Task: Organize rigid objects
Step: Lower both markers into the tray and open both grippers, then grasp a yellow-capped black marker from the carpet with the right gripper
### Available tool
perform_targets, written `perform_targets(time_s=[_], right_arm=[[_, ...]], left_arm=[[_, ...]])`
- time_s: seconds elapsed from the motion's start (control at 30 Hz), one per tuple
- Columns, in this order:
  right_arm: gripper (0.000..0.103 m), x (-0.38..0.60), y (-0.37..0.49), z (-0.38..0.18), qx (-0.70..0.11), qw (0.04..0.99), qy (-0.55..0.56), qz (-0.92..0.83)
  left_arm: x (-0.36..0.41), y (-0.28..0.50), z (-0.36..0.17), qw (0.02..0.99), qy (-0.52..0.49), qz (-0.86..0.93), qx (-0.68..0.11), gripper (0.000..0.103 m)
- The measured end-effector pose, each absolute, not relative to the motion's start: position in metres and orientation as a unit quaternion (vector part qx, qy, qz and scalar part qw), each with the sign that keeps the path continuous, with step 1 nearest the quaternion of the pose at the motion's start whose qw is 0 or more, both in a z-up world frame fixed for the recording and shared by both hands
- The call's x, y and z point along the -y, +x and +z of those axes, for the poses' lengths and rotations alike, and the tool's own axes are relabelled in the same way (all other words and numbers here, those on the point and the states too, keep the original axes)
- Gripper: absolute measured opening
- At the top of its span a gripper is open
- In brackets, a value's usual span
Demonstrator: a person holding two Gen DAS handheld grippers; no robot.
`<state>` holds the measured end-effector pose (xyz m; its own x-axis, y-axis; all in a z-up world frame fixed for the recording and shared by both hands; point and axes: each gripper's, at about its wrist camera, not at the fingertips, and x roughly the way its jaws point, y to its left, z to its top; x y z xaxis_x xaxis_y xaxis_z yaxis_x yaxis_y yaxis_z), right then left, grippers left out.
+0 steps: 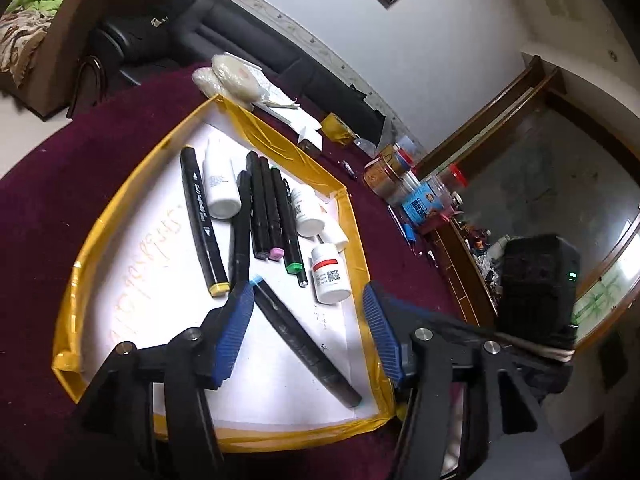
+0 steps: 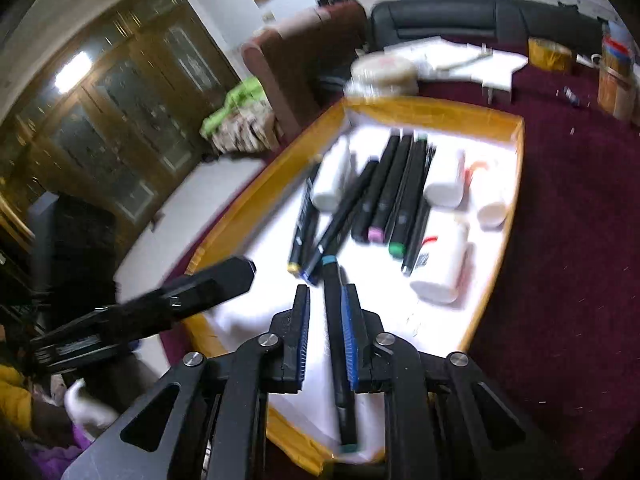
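A shallow tray (image 1: 280,148) with yellow taped walls and a white paper floor holds several black markers and several white bottles. One marker with teal ends (image 1: 304,344) lies loose and slanted near the tray's front. It sits between the blue pads of my left gripper (image 1: 307,292), which is wide open and touches nothing. In the right wrist view the same marker (image 2: 336,340) shows in the narrow gap of my right gripper (image 2: 326,290). It runs close along the right pad, with white paper showing between it and the left pad. A red-labelled bottle (image 1: 330,276) lies beside it.
The tray sits on a dark red cloth (image 1: 80,168). Jars and tubs (image 1: 416,192) stand at the table's far right edge, and bagged white items (image 1: 232,76) and papers lie behind the tray. A black sofa runs along the wall. A black box with a green light (image 1: 540,280) is at the right.
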<state>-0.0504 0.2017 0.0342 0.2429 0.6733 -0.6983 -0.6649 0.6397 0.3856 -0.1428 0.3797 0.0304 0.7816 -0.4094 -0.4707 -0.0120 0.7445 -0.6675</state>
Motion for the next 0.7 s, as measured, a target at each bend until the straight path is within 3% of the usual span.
perform_targets(time_s=[0.07, 0.13, 0.37, 0.7], right_arm=[[0.042, -0.180, -0.057, 0.047, -0.423, 0.802, -0.005, 0.422], [0.048, -0.154, -0.069, 0.053, -0.408, 0.815, -0.042, 0.410], [0.048, -0.107, -0.098, 0.024, -0.453, 0.793, -0.137, 0.383], [0.047, -0.138, -0.126, -0.014, -0.404, 0.753, -0.306, 0.419]], left_arm=[[-0.382, -0.145, 0.033, 0.883, -0.335, -0.112, -0.308, 0.056], [-0.383, -0.147, 0.035, 0.887, -0.330, -0.111, -0.305, 0.056], [-0.378, -0.145, 0.029, 0.881, -0.339, -0.104, -0.315, 0.056], [-0.347, -0.152, 0.047, 0.891, -0.299, -0.108, -0.324, 0.057]])
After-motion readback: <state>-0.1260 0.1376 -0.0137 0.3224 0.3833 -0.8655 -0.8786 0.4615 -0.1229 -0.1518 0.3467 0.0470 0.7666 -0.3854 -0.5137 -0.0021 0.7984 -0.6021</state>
